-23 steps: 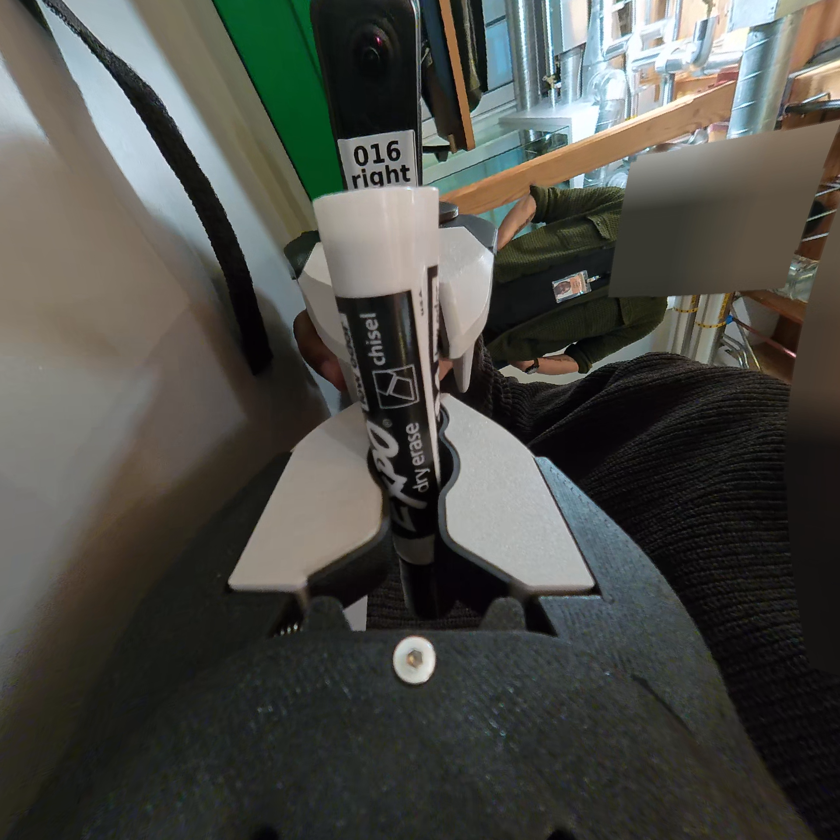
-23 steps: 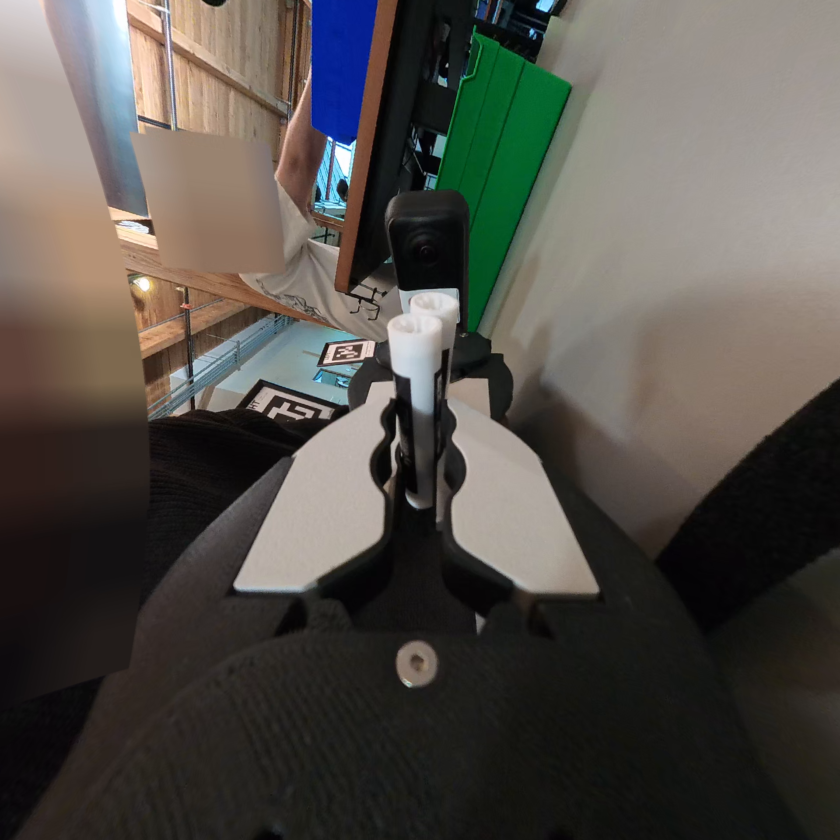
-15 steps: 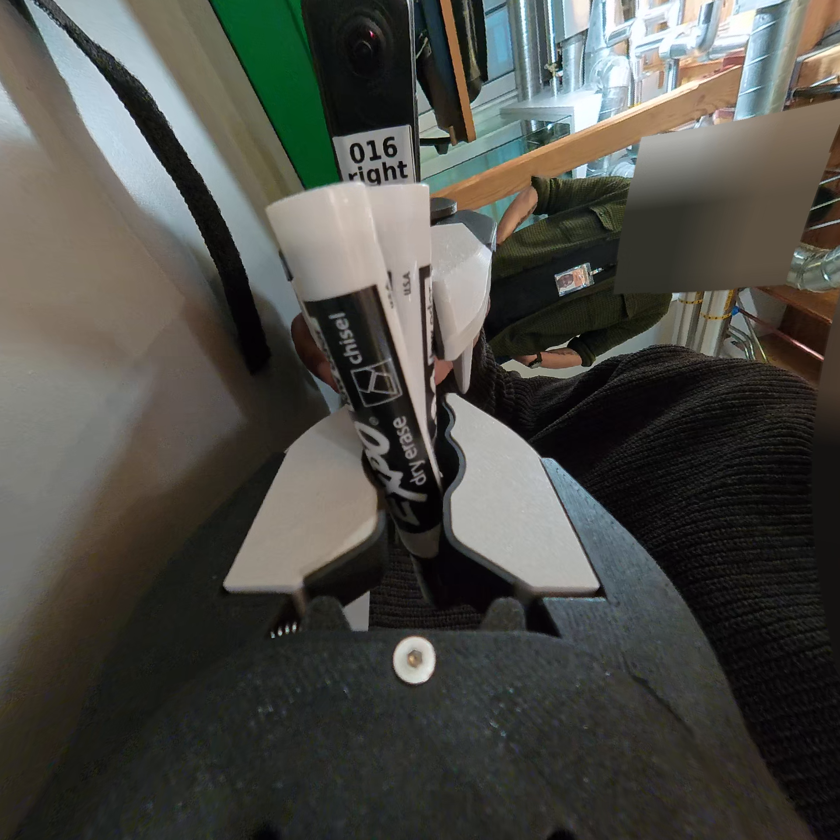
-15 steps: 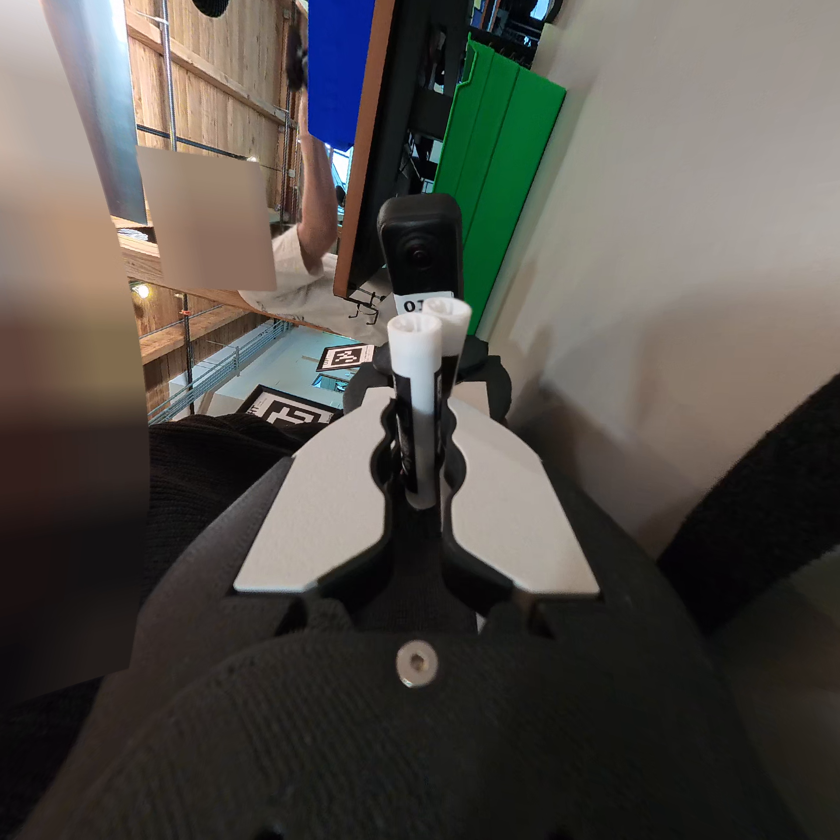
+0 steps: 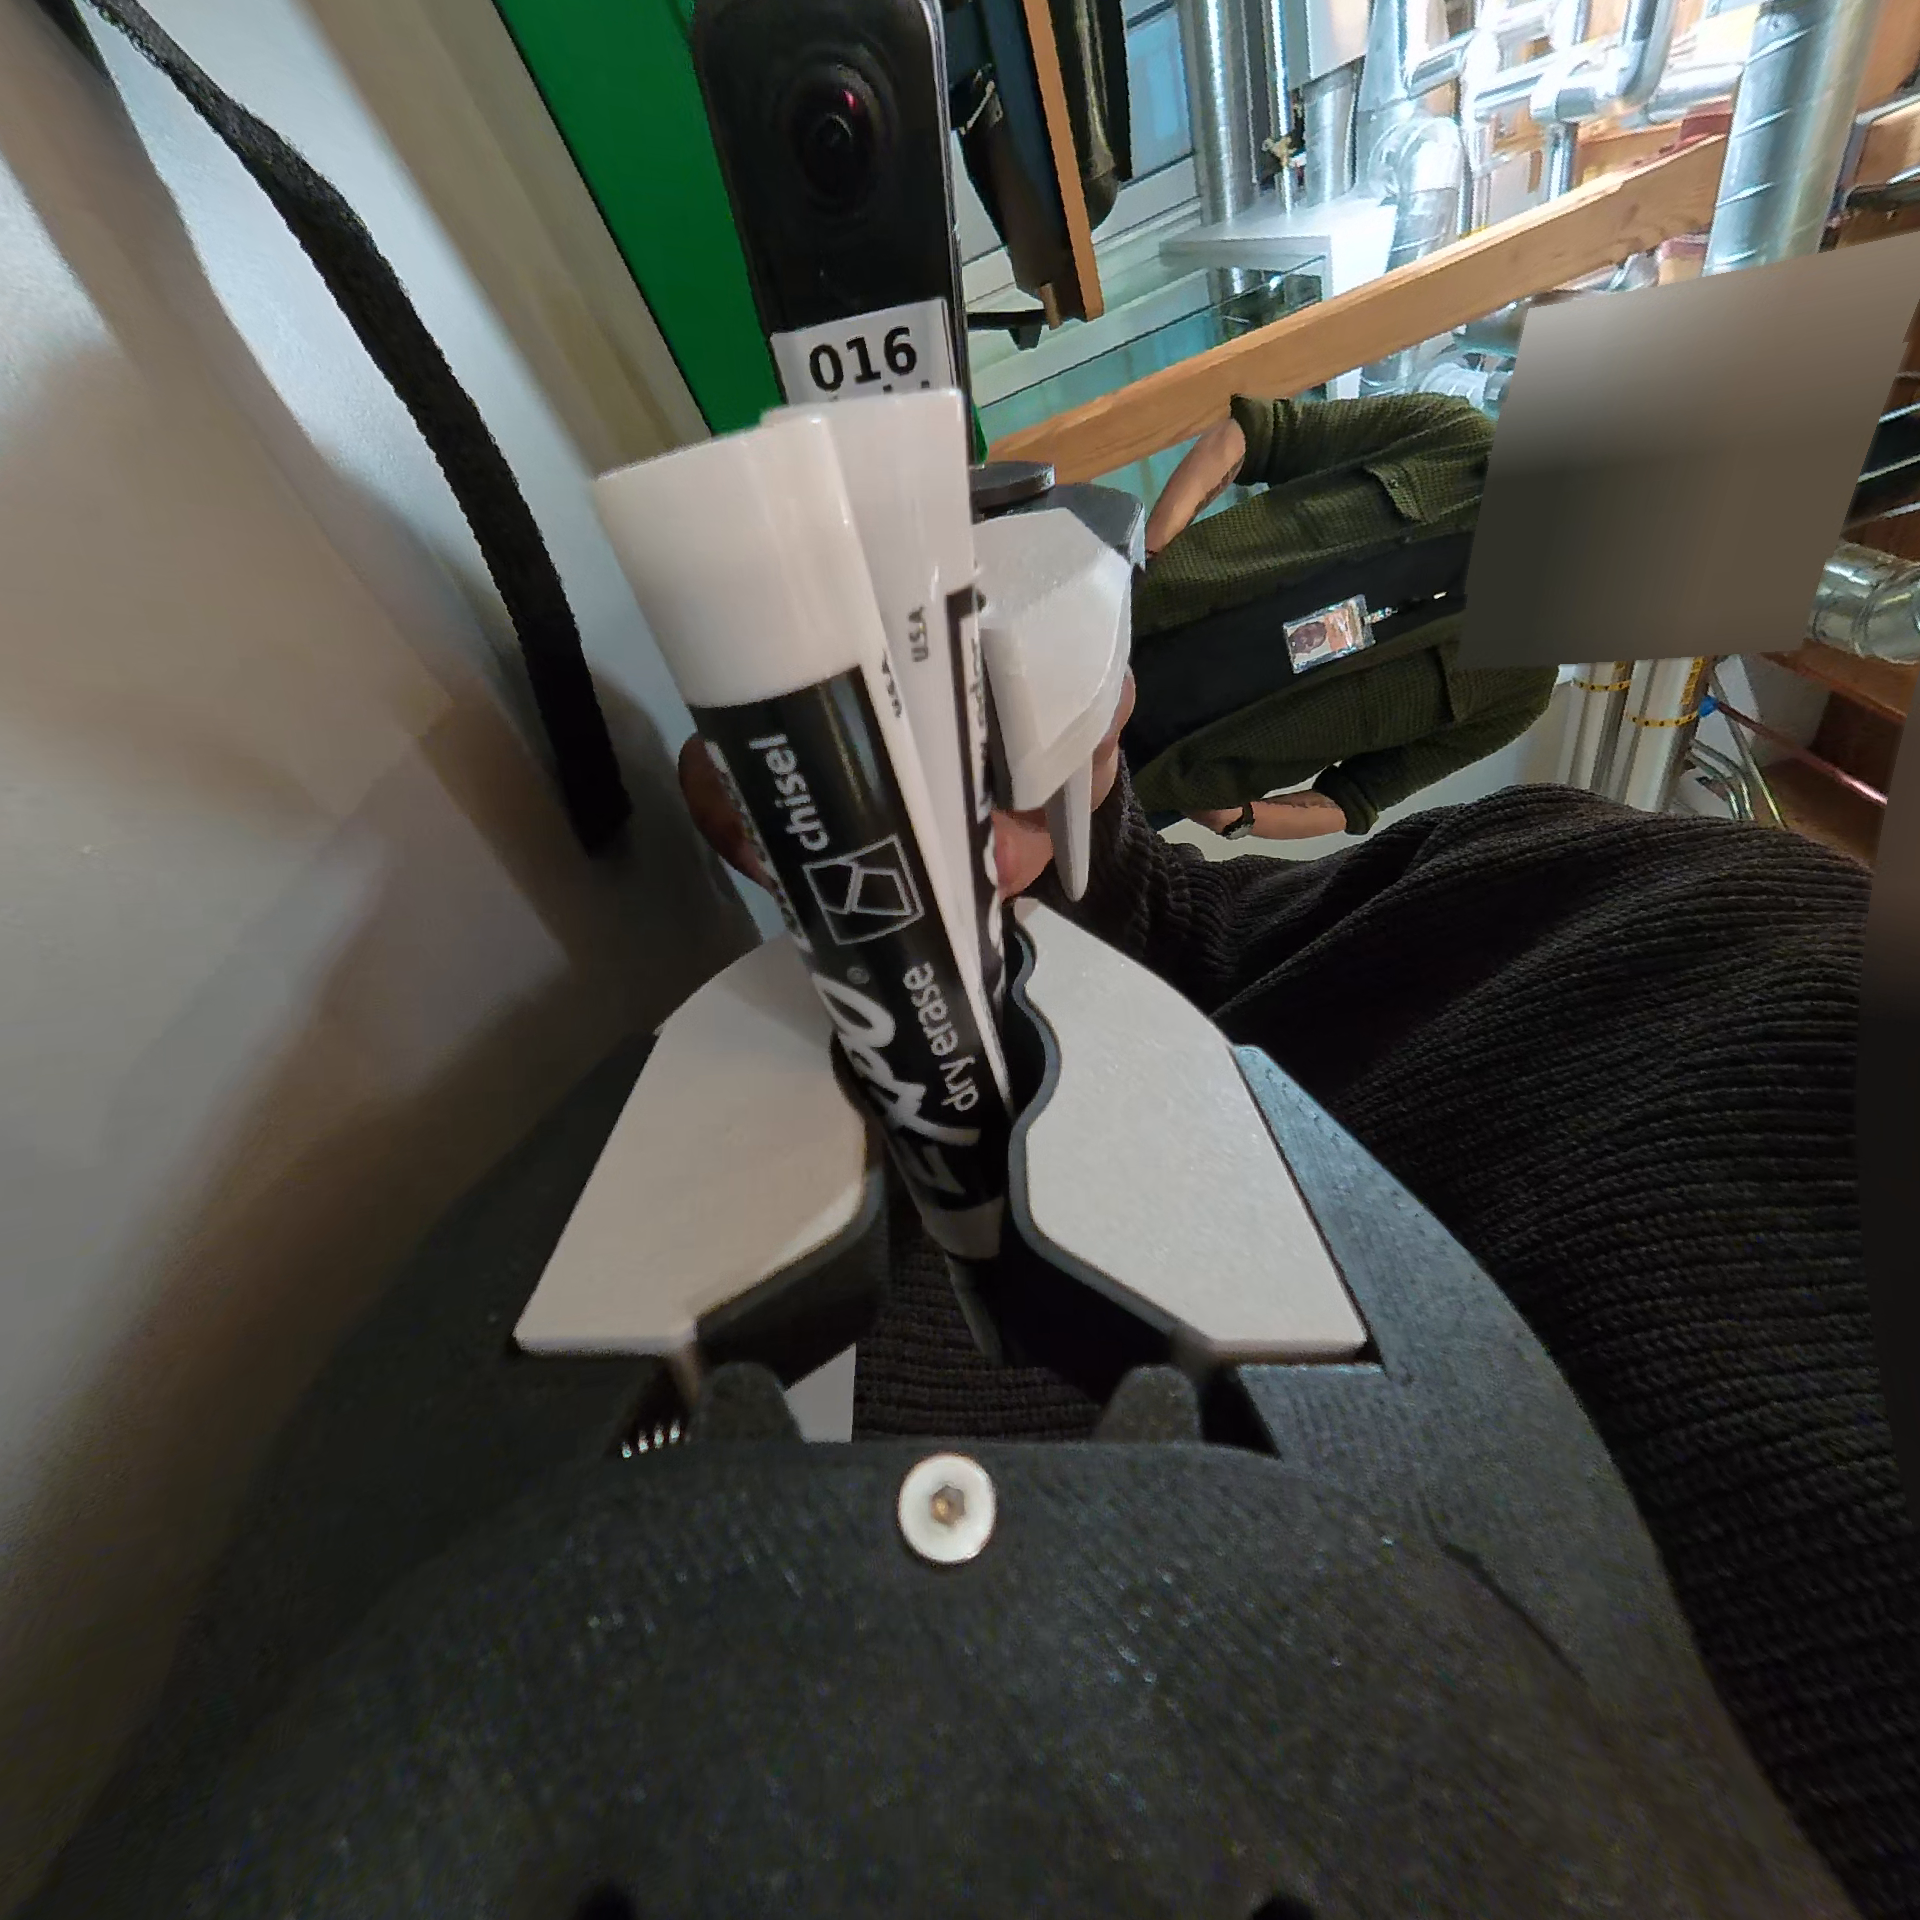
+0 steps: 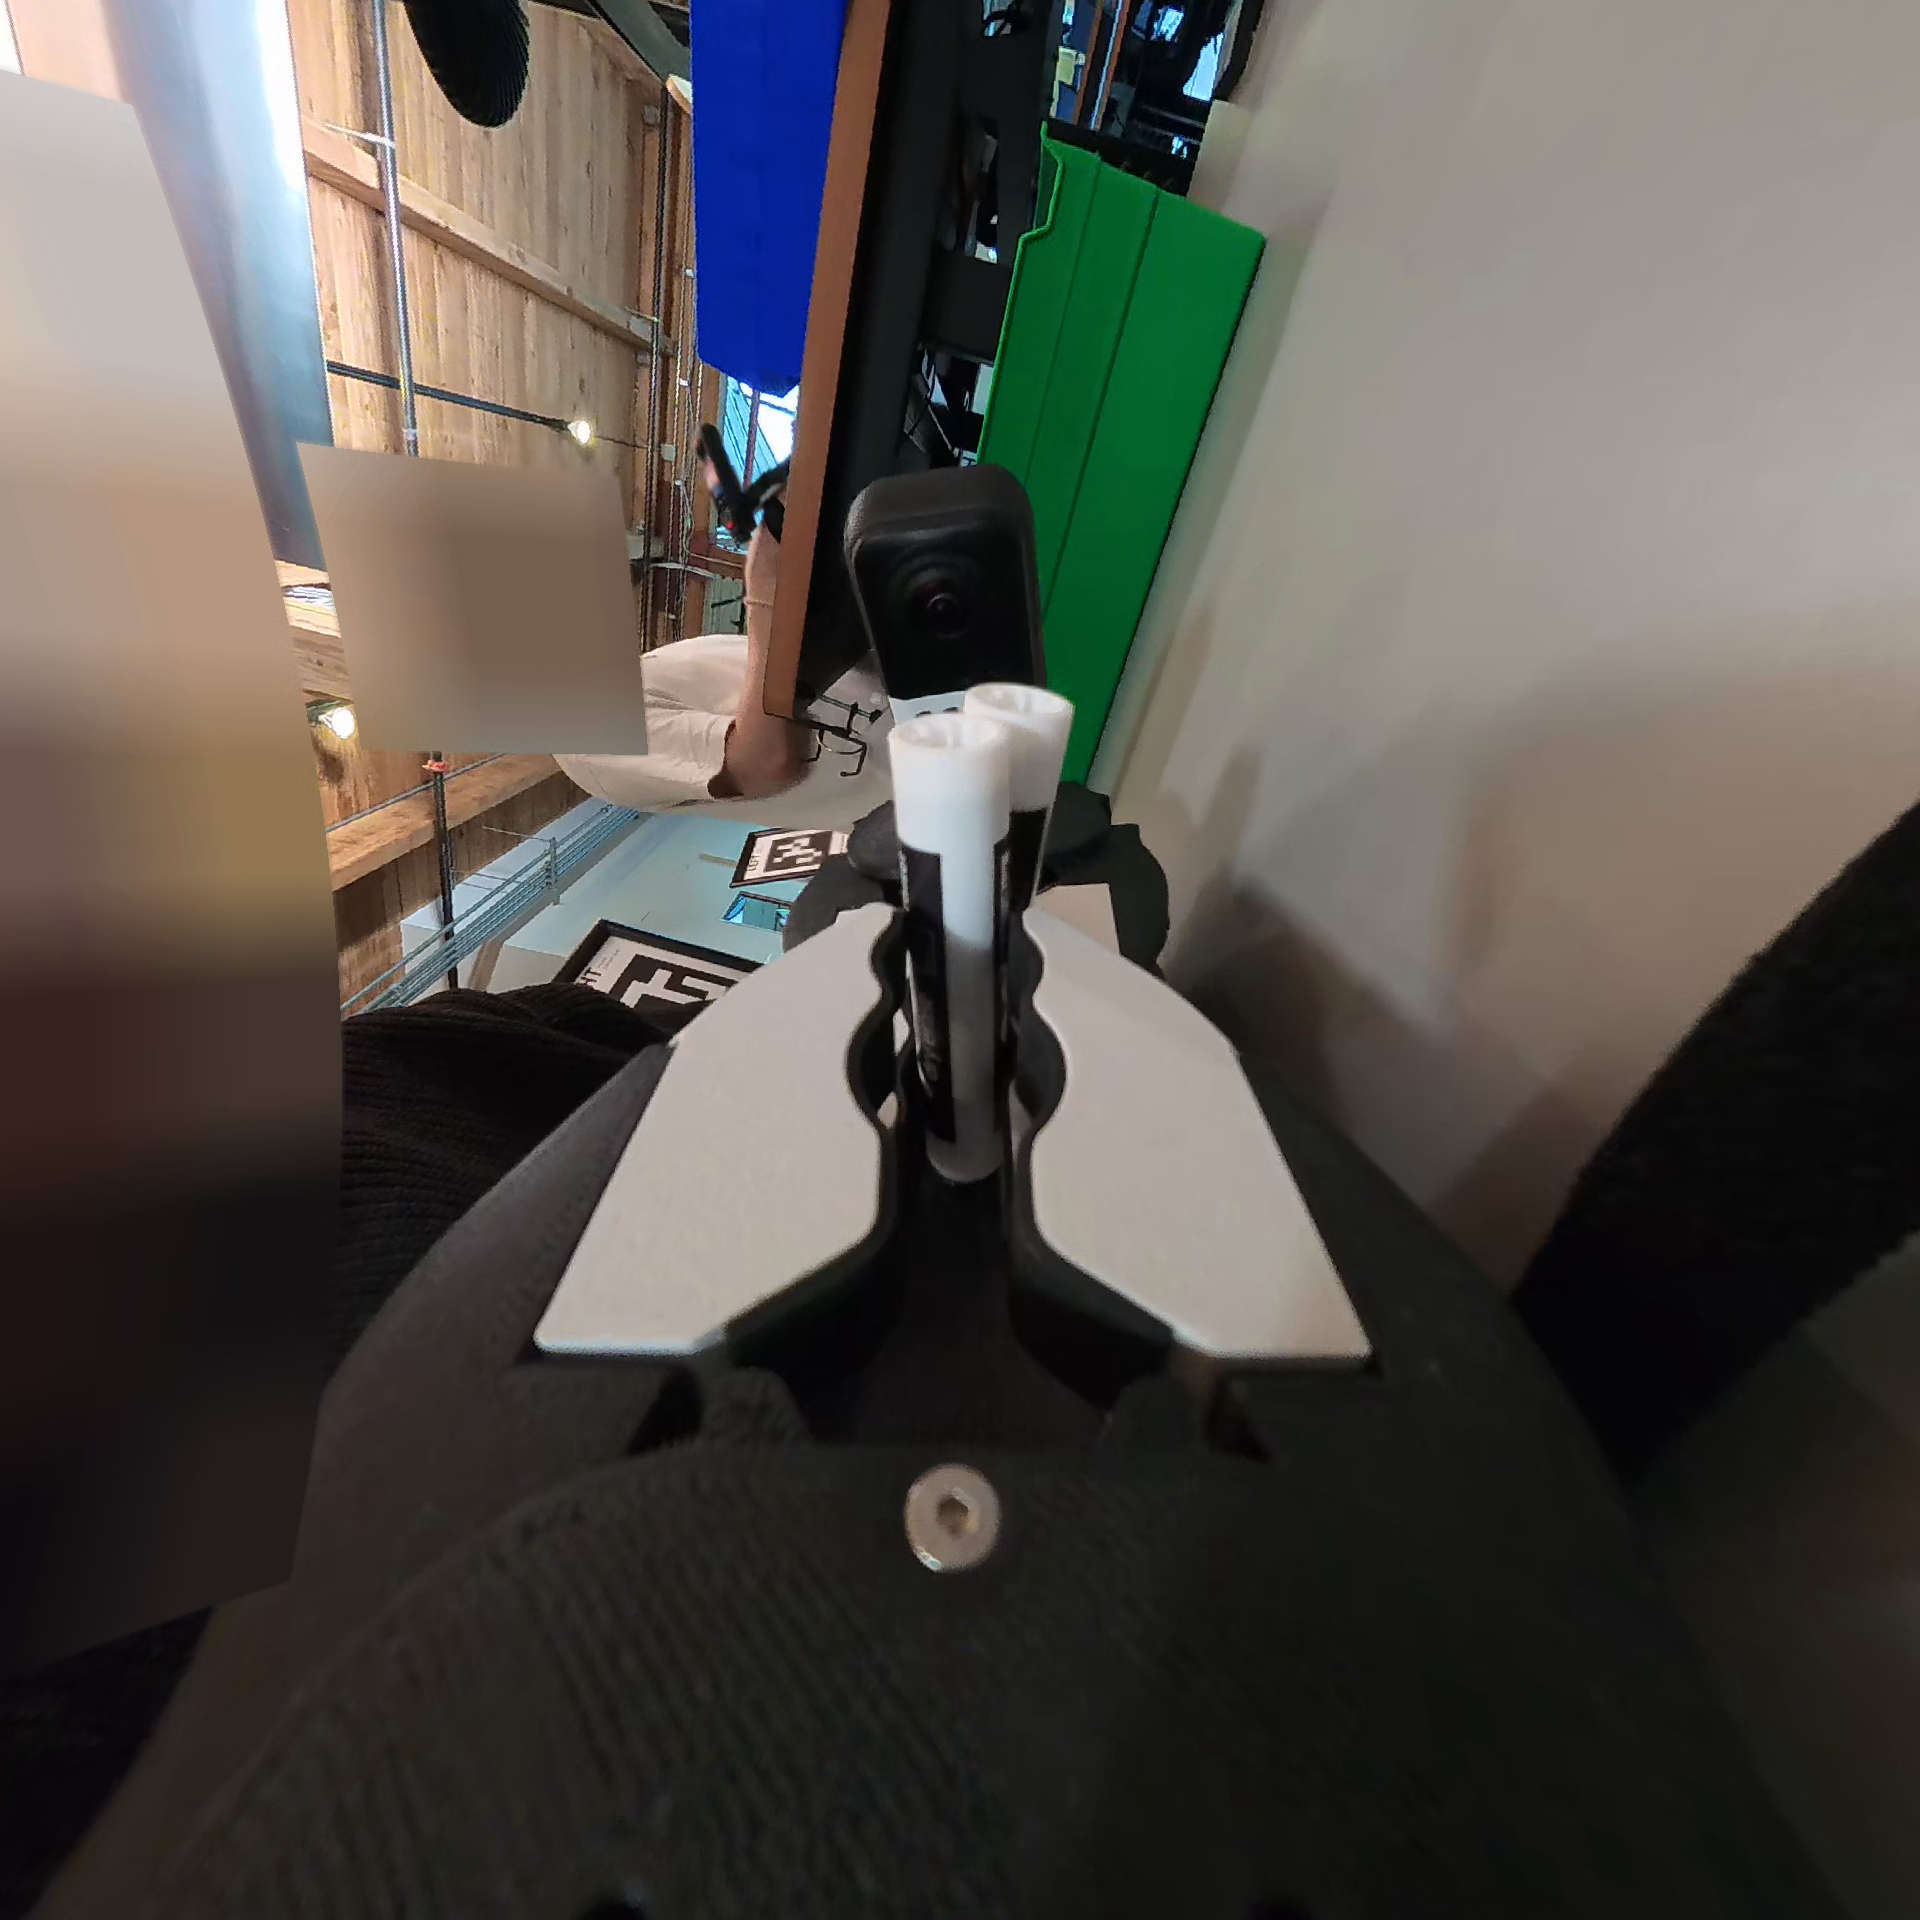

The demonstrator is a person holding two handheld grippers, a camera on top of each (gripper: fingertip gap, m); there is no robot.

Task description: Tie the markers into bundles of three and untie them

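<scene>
Item: markers (image 5: 831, 727), black-barrelled with white ends, held in the air between two hand-held grippers that faced each other.

Left gripper (image 5: 940, 1049): jaws clamped on the dark ends of the markers. At least two white ends fanned apart above them; a third could not be confirmed.

Right gripper (image 6: 961, 997): jaws clamped on the opposite end of the same group, two white ends (image 6: 951, 790) standing side by side beyond them.

Surroundings: pale wall (image 6: 1558, 520), green panel (image 6: 1122, 436), the operator's black knit sleeve (image 5: 1507, 1039).

Progress, as judged: no tie or band was visible round the markers, so whether bundling was pending or untying just finished could not be told. The loose fanning suggested an unbound group.
</scene>
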